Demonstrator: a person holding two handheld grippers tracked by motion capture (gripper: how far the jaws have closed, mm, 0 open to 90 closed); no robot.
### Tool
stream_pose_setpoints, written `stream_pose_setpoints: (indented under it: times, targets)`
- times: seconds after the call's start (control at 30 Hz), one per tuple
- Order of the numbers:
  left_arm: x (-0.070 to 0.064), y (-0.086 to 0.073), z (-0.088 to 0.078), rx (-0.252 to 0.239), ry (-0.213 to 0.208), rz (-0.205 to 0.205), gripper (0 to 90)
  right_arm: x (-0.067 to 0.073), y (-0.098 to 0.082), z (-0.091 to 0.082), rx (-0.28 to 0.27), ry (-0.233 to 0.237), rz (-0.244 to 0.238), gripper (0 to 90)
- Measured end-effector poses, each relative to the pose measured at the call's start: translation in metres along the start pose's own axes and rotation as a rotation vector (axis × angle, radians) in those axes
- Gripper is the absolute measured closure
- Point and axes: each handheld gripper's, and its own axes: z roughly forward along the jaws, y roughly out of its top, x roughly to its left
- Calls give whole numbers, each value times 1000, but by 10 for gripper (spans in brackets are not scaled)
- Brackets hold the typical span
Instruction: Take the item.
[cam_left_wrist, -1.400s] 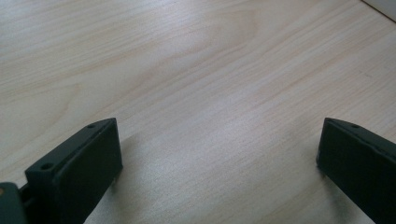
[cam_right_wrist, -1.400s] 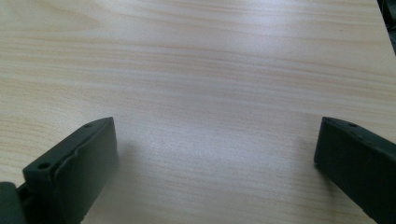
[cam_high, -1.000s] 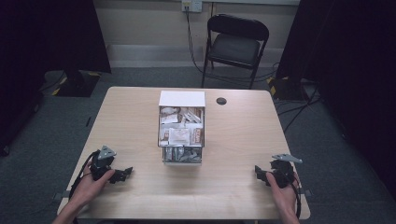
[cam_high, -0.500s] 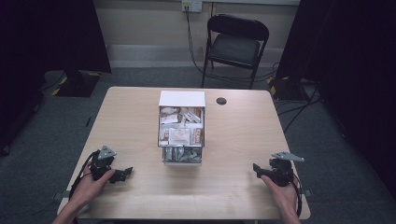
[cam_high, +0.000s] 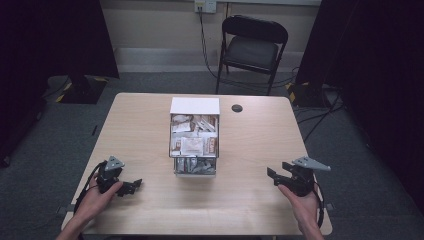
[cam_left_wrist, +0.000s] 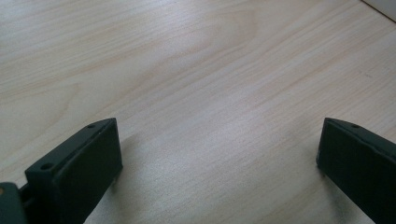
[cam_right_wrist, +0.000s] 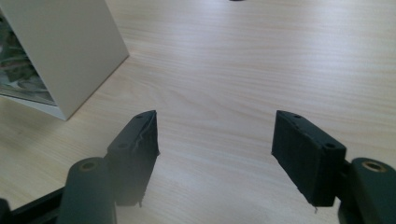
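Currently right gripper (cam_high: 278, 176) empty, jaws gaping but just been closing; left gripper (cam_high: 131, 186) wide, empty. Advise reopening before reaching packets in box (cam_high: 194, 107).

We see a white box (cam_high: 194, 136) standing at the middle of the worktop (cam_high: 250, 150), well apart from both of our tools and roughly midway between them. Its top is open and it is crammed with small paper packets (cam_high: 192, 145) in white, grey and brownish tones, lying flat and overlapping, while a plain white flap sits at its far end. In the right gripper view its blank white side wall (cam_right_wrist: 65, 51) stands upright on the wood, with packets showing at its open face.
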Motion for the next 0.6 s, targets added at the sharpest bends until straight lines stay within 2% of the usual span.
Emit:
stream_pose_setpoints:
  times: [0.23,0.43,0.6]
  targets:
    - [0,0,0,0,0,0,0,15,17,-7,-36,47,-56,347]
    - [0,0,0,0,0,0,0,29,30,-9,-48,84,-64,392]
    - [0,0,0,0,0,0,0,44,45,-9,-60,138,-87,414]
